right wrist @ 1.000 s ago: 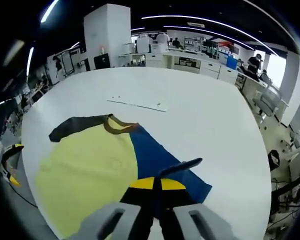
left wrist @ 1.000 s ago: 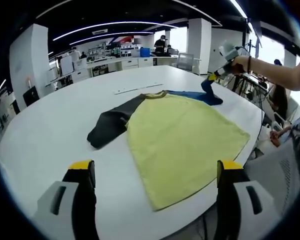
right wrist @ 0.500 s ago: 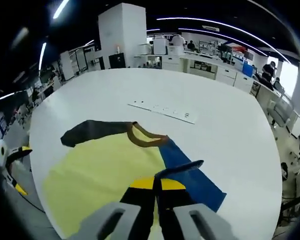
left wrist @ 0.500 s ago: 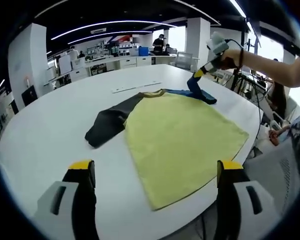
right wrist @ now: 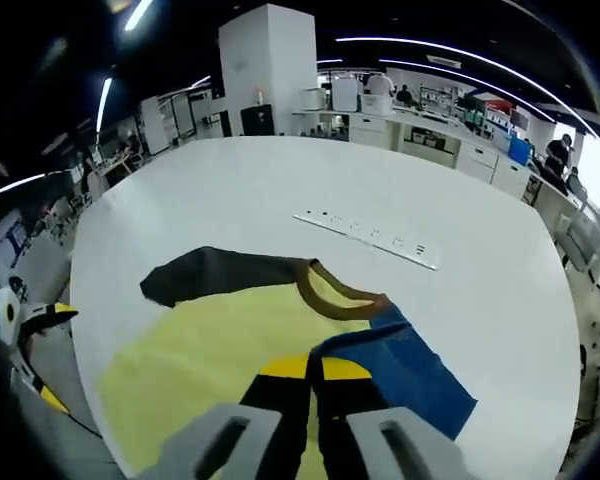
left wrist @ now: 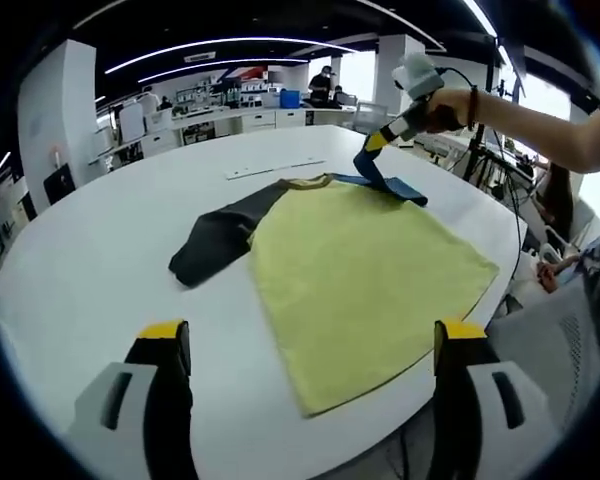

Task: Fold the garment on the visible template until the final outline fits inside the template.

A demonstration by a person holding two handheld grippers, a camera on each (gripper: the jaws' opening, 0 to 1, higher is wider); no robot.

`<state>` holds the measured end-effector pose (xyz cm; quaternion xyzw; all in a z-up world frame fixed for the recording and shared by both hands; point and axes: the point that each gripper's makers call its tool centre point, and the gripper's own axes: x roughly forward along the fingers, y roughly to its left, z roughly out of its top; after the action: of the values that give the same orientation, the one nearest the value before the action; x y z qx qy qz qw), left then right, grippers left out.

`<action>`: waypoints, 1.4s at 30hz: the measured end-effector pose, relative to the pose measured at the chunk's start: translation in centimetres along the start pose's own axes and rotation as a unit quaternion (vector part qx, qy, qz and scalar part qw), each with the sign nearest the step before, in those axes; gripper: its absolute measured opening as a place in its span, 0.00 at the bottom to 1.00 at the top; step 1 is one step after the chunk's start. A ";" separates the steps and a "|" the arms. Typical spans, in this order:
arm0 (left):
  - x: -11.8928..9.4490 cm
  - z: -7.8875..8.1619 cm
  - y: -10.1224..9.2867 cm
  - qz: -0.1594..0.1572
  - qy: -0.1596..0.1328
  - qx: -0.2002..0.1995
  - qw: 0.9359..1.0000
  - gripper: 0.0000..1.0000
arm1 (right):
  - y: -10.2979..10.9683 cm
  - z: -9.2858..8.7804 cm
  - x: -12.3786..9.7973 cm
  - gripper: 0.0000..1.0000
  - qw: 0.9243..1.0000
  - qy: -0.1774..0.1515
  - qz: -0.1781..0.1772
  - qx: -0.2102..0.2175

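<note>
Here, a yellow garment (left wrist: 365, 275) is spread flat on the white table (left wrist: 90, 260), its black sleeve (left wrist: 220, 235) laid out toward 9 o'clock. The blue sleeve (left wrist: 385, 182), at 1 o'clock, is pinched and lifted by the right gripper (left wrist: 372, 148), jaws closed on the cloth. The left gripper (left wrist: 305, 345) is held at 6 o'clock, jaws wide, nothing between them.

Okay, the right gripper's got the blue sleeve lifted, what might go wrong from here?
The right gripper, shut on the blue sleeve, may tug the whole shirt along, since the left gripper hangs open and pins nothing. The yellow hem already lies near the table edge and might slide off.
</note>
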<state>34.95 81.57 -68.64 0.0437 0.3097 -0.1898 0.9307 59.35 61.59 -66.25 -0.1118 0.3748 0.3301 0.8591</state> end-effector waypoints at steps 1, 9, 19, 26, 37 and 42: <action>0.0 0.0 0.0 -0.001 -0.001 -0.001 1.000 0.99 | 0.3 0.1 0.1 0.00 1.000 0.000 0.003 -0.002; -0.1 0.9 -0.1 -0.003 -0.021 -0.010 1.000 0.99 | 3.4 1.4 1.4 0.00 0.999 -0.002 0.026 -0.019; -0.2 0.6 0.0 0.000 -0.017 -0.010 1.000 0.99 | 6.8 2.9 2.2 0.00 0.998 -0.006 0.051 -0.032; -0.4 0.4 0.4 0.005 -0.016 -0.014 1.000 0.98 | 9.3 3.7 2.6 0.00 0.996 -0.011 0.068 -0.051; -0.4 -0.2 0.7 0.006 -0.012 -0.017 1.000 0.98 | 12.4 3.3 3.6 0.00 0.993 -0.001 0.086 -0.083; -0.3 -0.7 1.3 0.008 -0.009 -0.019 1.000 0.98 | 13.4 3.1 4.0 0.00 0.991 0.000 0.095 -0.095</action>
<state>34.82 83.06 -69.05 0.0263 0.3043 -0.1769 0.9356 54.37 75.00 -66.21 -0.1572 0.3508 0.4445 0.8091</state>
